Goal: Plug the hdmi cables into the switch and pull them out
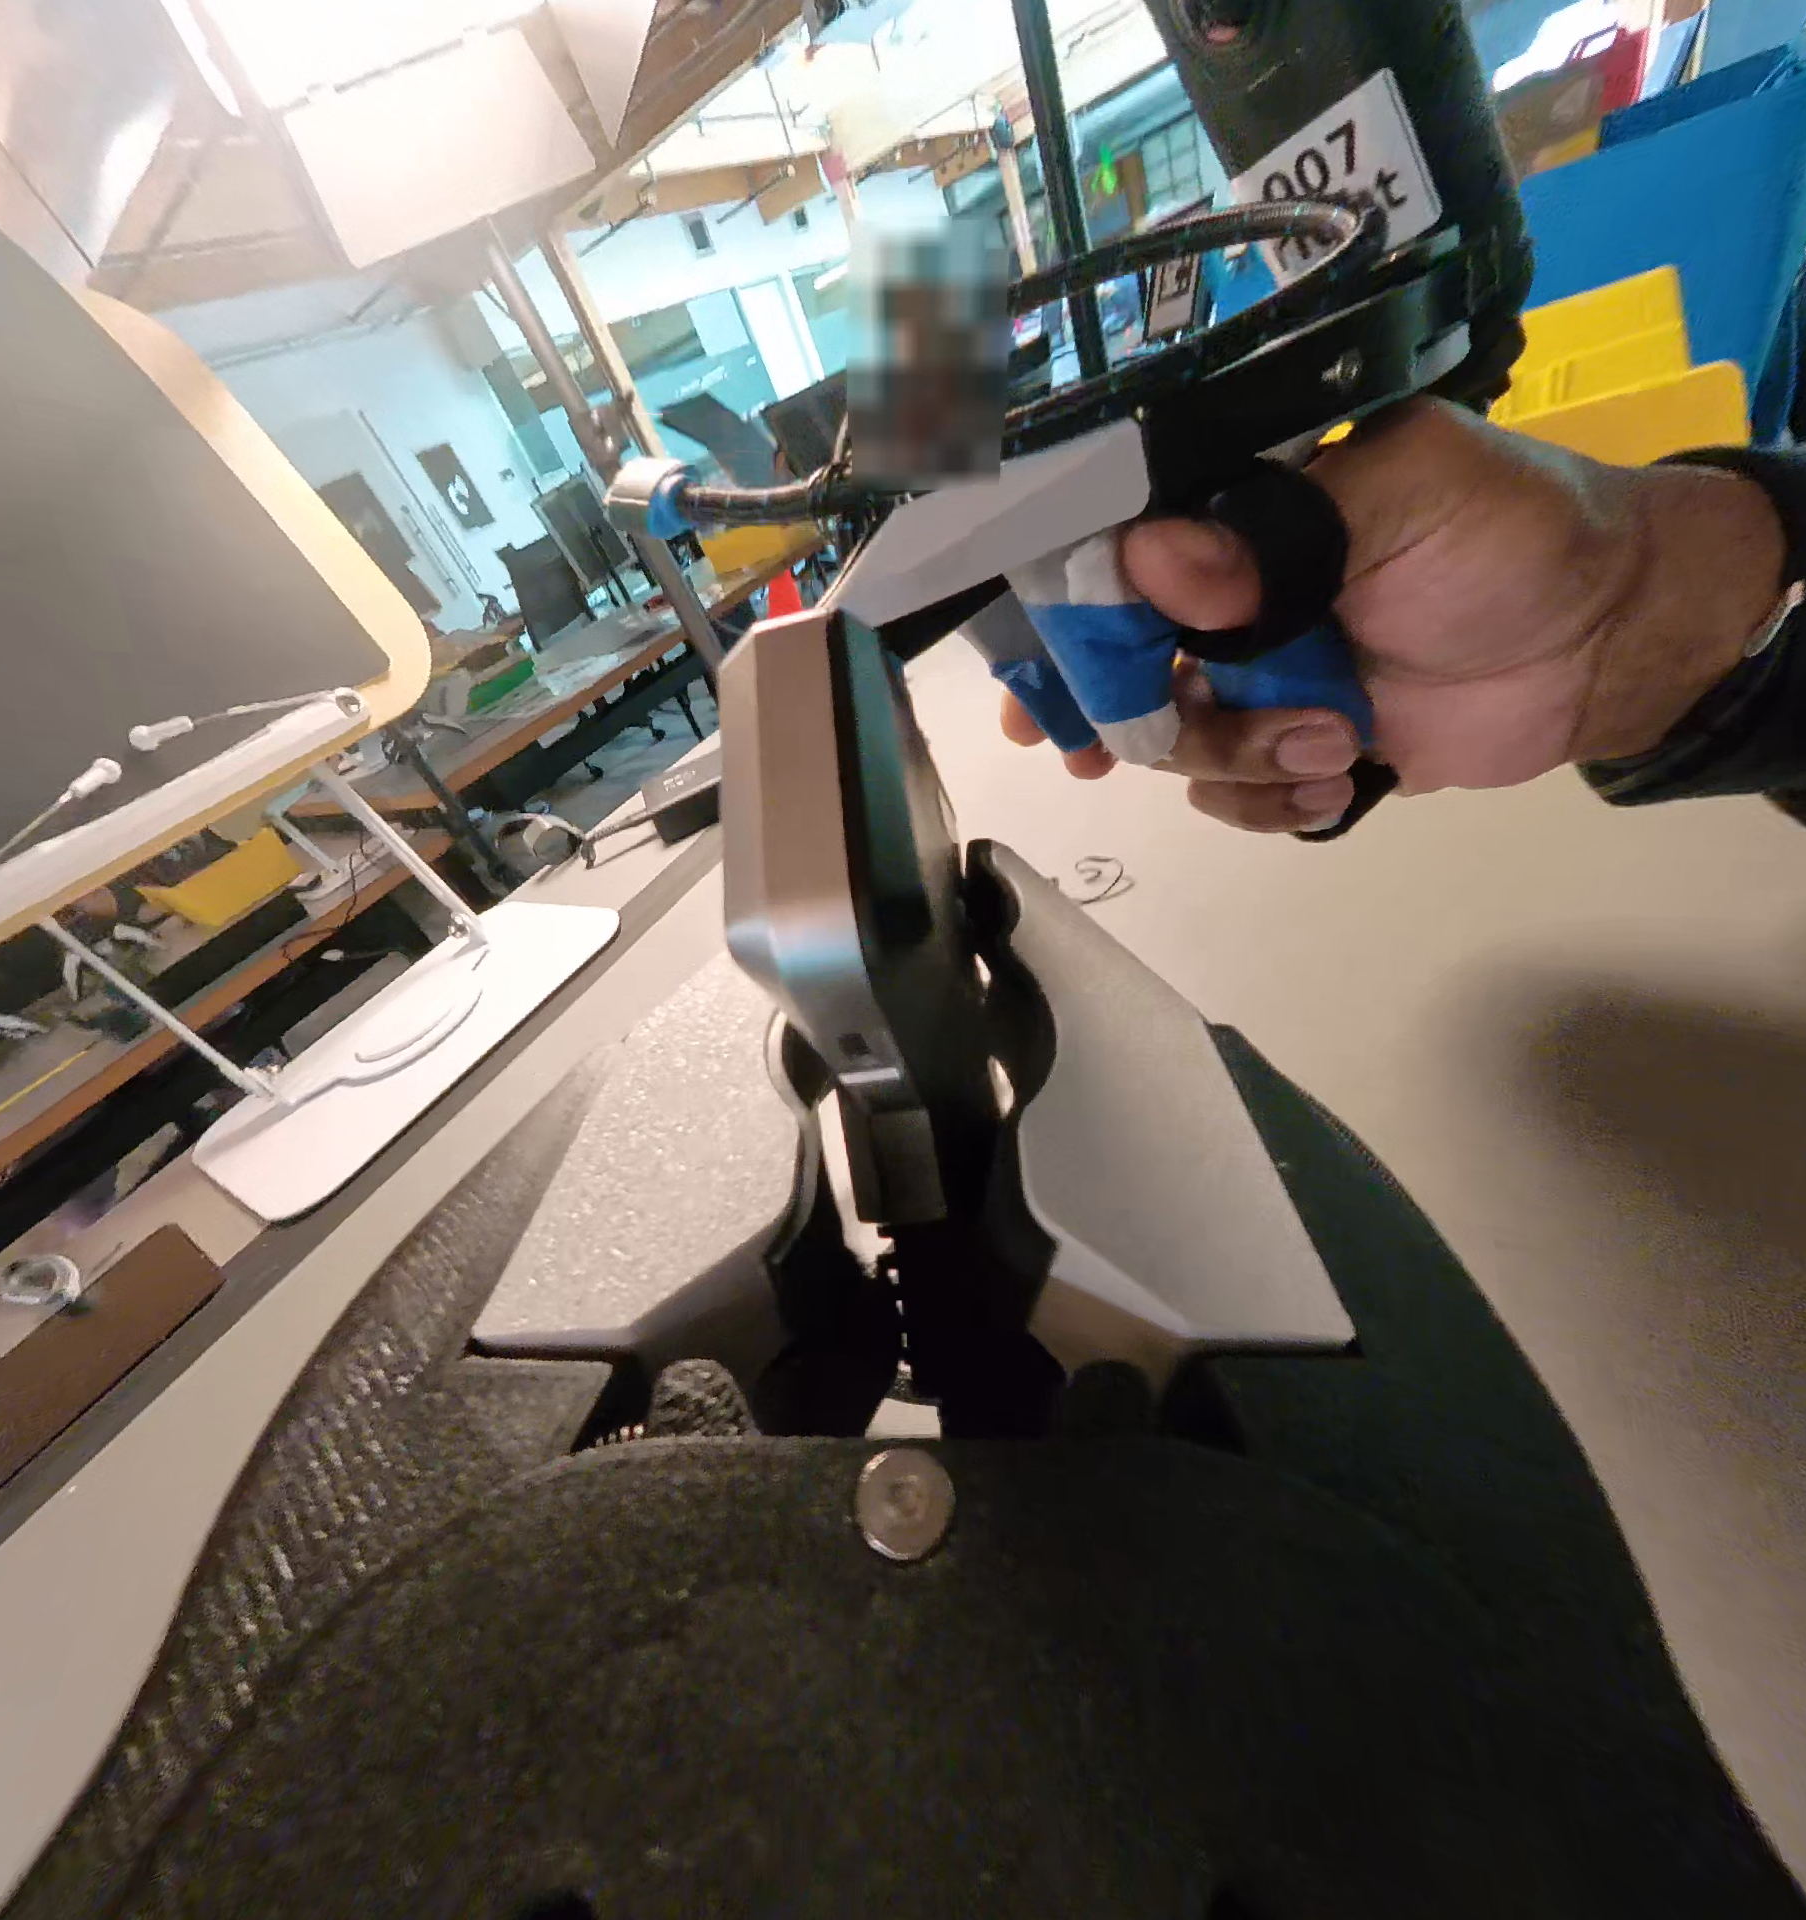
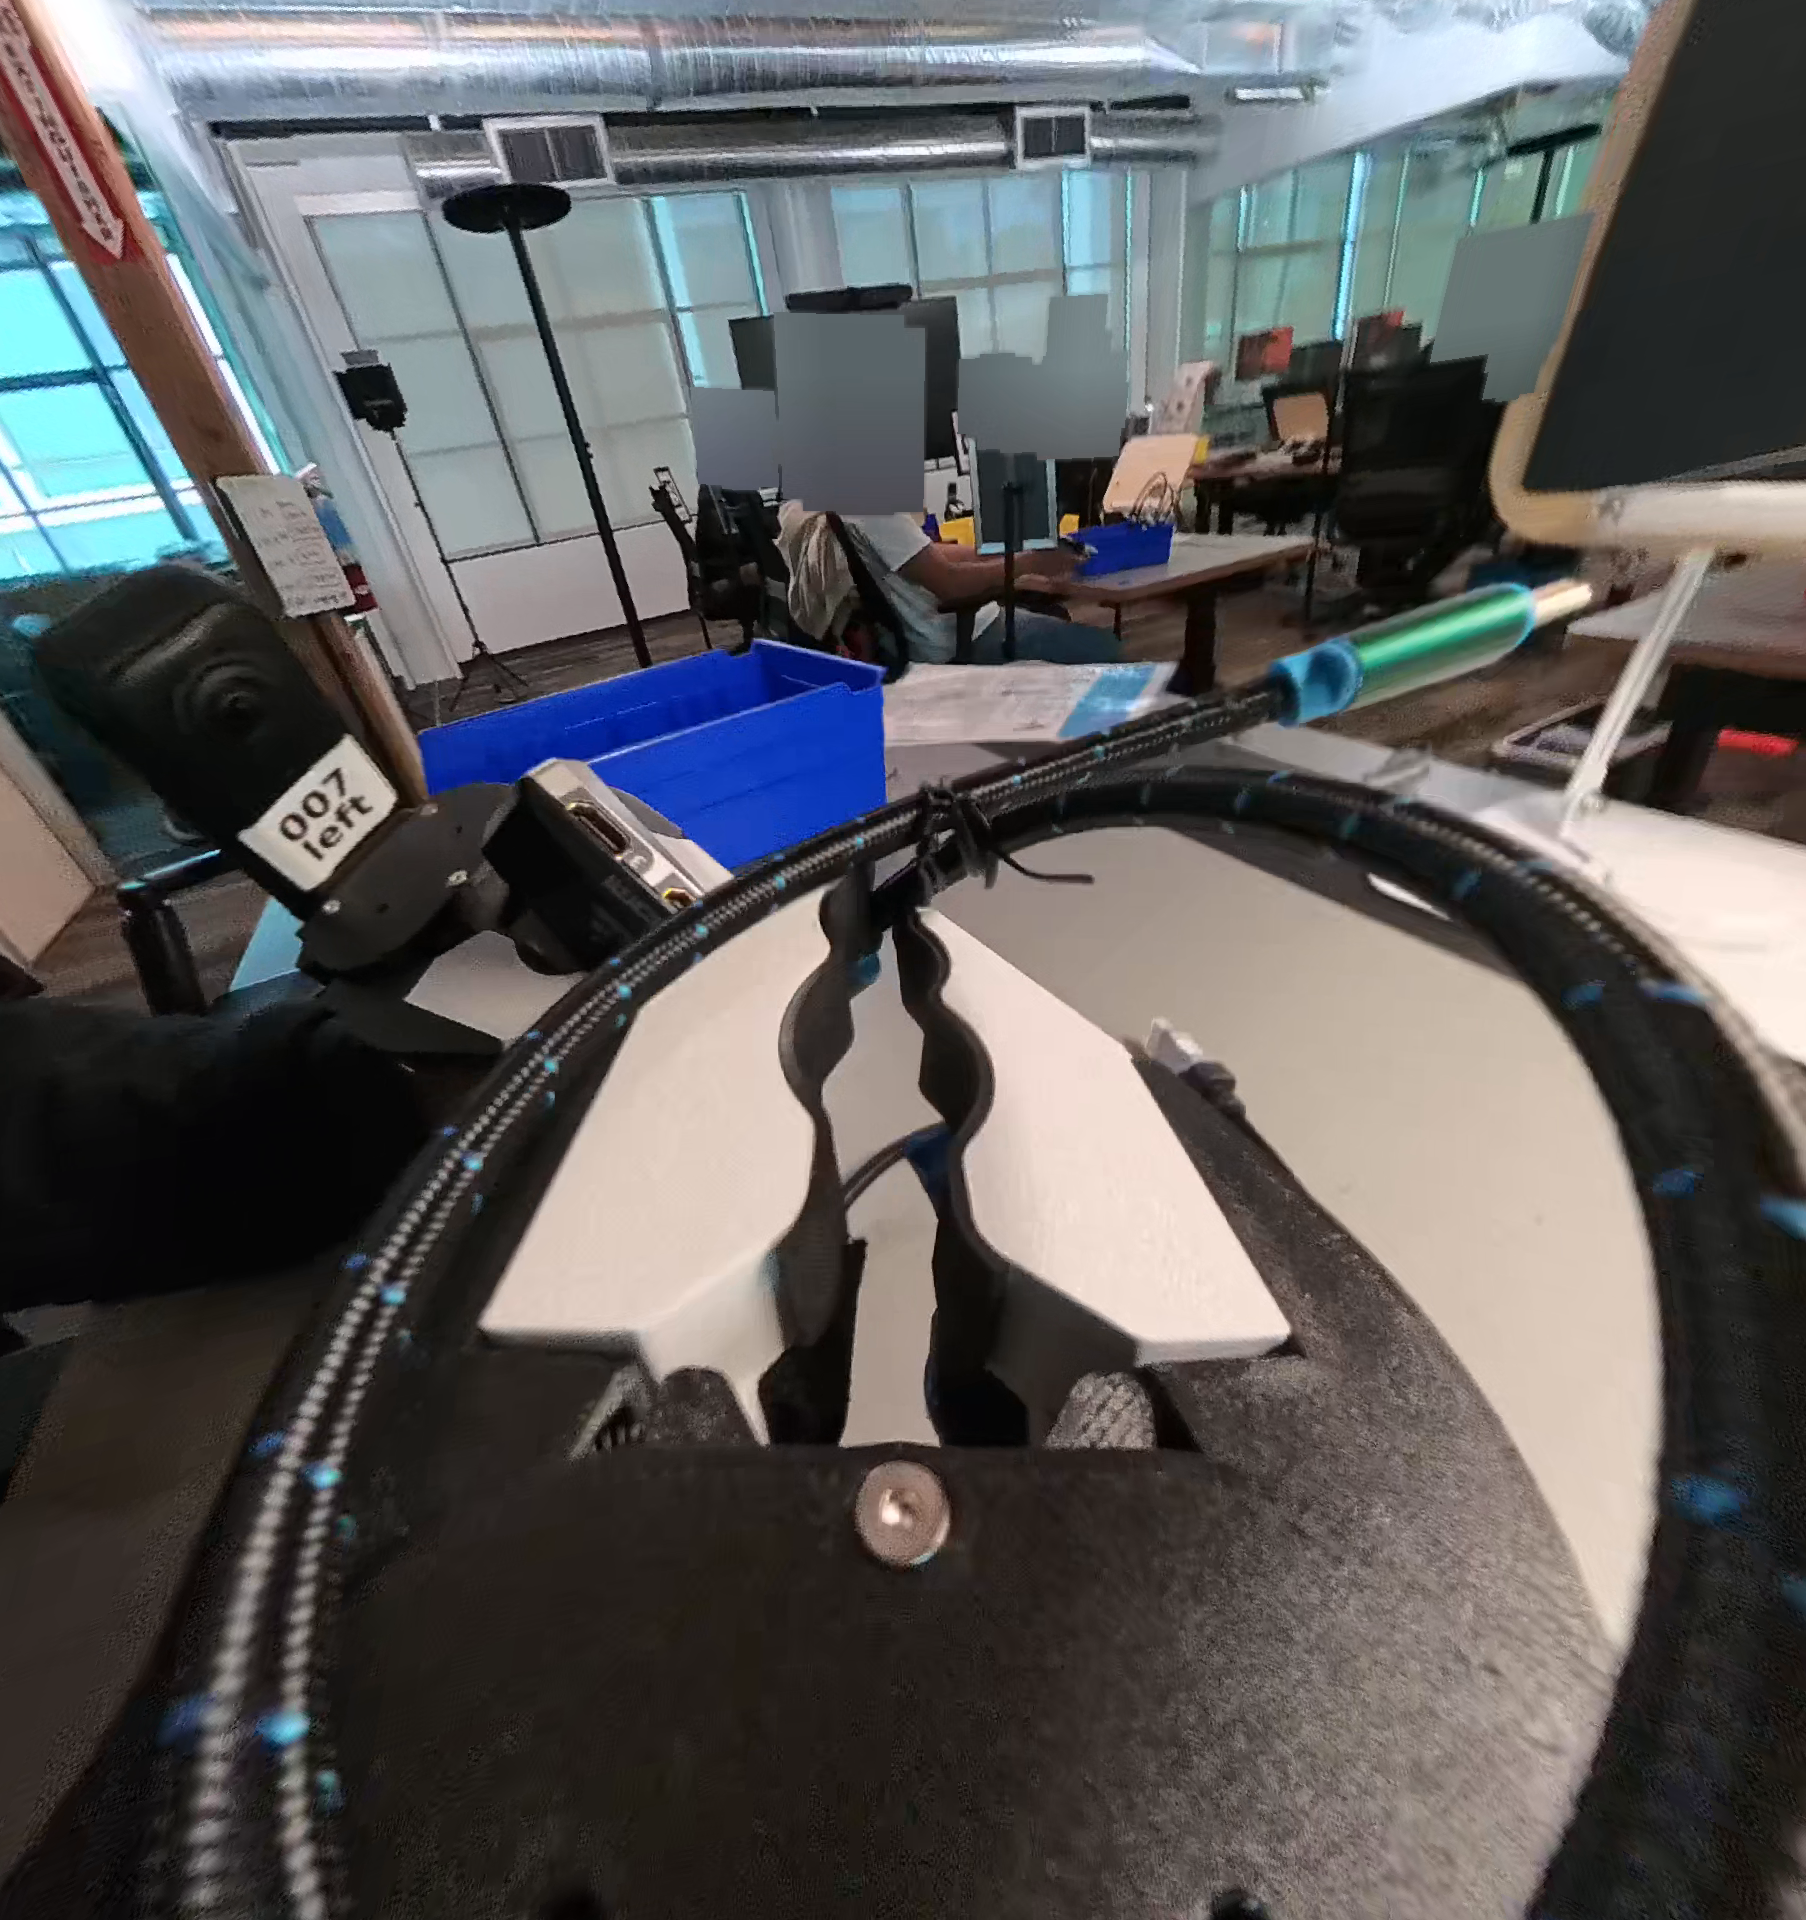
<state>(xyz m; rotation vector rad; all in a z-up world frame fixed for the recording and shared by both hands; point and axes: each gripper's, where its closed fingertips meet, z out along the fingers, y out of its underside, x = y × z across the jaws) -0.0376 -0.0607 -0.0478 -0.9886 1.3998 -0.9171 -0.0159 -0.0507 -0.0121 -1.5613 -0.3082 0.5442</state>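
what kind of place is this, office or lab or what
Likely an open-plan office used as a workshop or lab: long desks with office chairs, a blue parts bin on the table, exposed ceiling ducts, and a person seated at a desk behind.

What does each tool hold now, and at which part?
Left tool: the silver-and-black HDMI switch box, gripped at its lower end. Right tool: the black braided cable, gripped mid-length at its tie.

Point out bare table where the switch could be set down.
Bare table lies right of the left gripper and its switch, under the person's hand. Crowded leftward: the white stand base, and a dark box near the far edge.
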